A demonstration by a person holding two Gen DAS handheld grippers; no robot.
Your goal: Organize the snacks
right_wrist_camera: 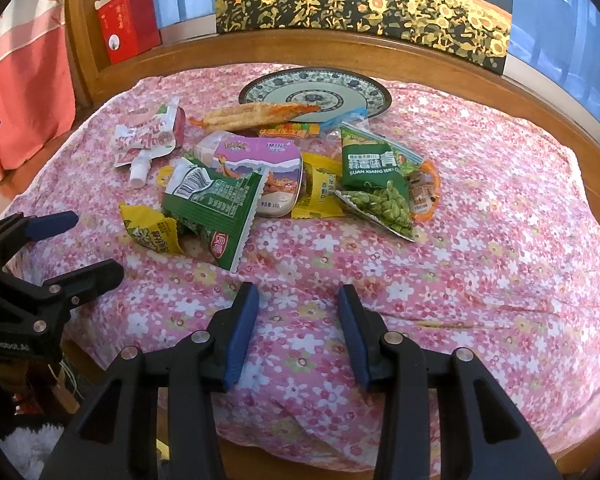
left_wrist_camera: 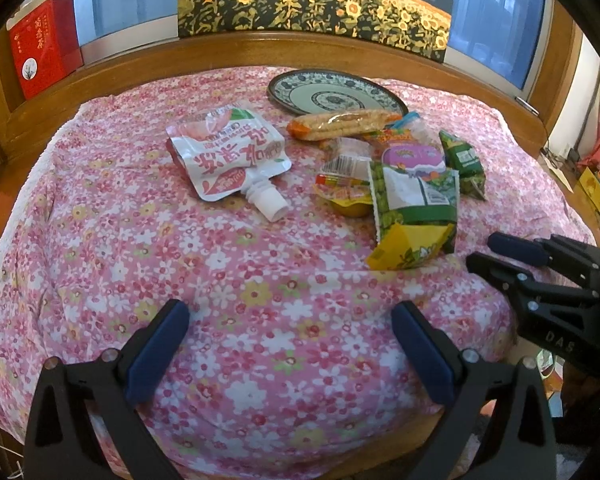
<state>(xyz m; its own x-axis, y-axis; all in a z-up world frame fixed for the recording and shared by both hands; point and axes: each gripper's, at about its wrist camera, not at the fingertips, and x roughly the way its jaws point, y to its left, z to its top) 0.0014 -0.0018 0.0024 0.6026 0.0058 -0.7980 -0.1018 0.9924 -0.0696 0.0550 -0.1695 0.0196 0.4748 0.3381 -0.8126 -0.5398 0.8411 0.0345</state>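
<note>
Nearest the lens in the left wrist view, the left gripper (left_wrist_camera: 290, 344) hangs with its blue-padded jaws spread wide, nothing between them, over the pink flowered cloth (left_wrist_camera: 260, 300) near its front edge. Going left to right across that cloth: a white and red spouted drink pouch (left_wrist_camera: 226, 152) lies flat, apart from the rest; then the heap of snacks begins, with a long orange-ended cracker stick packet (left_wrist_camera: 342, 122) at the back, just in front of the blue patterned plate (left_wrist_camera: 332, 92), which holds nothing. Below it sit a purple mint tin (right_wrist_camera: 262, 170) (partly buried under wrappers), a green pea packet (right_wrist_camera: 216, 210) lying across a small yellow packet (right_wrist_camera: 152, 230), another yellow packet (right_wrist_camera: 320, 194), and a green edamame bag (right_wrist_camera: 376, 184) at the right of the pile. The right gripper (right_wrist_camera: 298, 334) hovers over bare cloth short of the heap, jaws parted somewhat and gripping nothing. Behind, a red box (left_wrist_camera: 42, 50) stands on the wooden ledge at far left.
</note>
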